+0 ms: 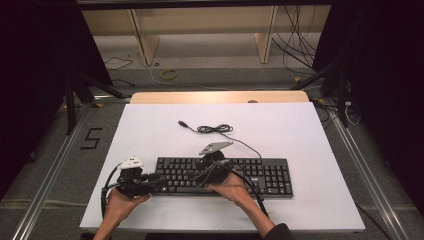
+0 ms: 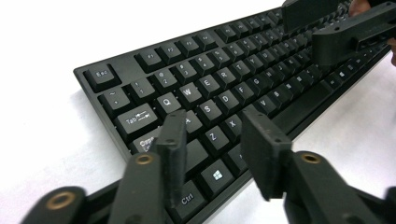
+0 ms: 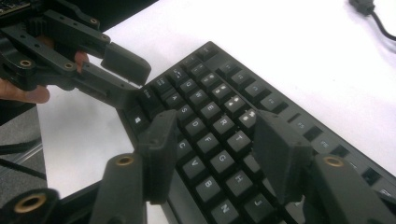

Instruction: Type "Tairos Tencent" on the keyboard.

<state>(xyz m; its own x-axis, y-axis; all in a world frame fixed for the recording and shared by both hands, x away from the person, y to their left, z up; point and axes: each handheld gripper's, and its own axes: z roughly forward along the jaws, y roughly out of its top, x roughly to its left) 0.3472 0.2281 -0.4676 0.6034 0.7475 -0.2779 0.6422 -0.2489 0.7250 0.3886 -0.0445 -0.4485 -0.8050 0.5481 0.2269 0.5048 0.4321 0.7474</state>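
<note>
A black keyboard (image 1: 270, 175) (image 2: 233, 70) (image 3: 210, 93) lies flat near the front of the white table (image 1: 310, 135). My left gripper (image 1: 159, 181) (image 2: 214, 122) is at its left front corner, jaws apart and low over the keys around Caps Lock, A and Z. In the right gripper view the left gripper (image 3: 139, 83) has its lower jaw at the keyboard's corner and its other jaw above the keys. My right gripper (image 1: 200, 176) (image 3: 215, 123) (image 2: 303, 30) hovers over the letter keys near the middle, pointing toward the left gripper. Its jaws are apart with nothing clamped.
The keyboard's cable (image 1: 215, 129) lies coiled on the table behind it, ending in a USB plug (image 1: 183, 123) (image 3: 369, 9). A wooden strip (image 1: 220, 96) borders the table's far edge. Loose cables and a shelf frame sit on the floor beyond.
</note>
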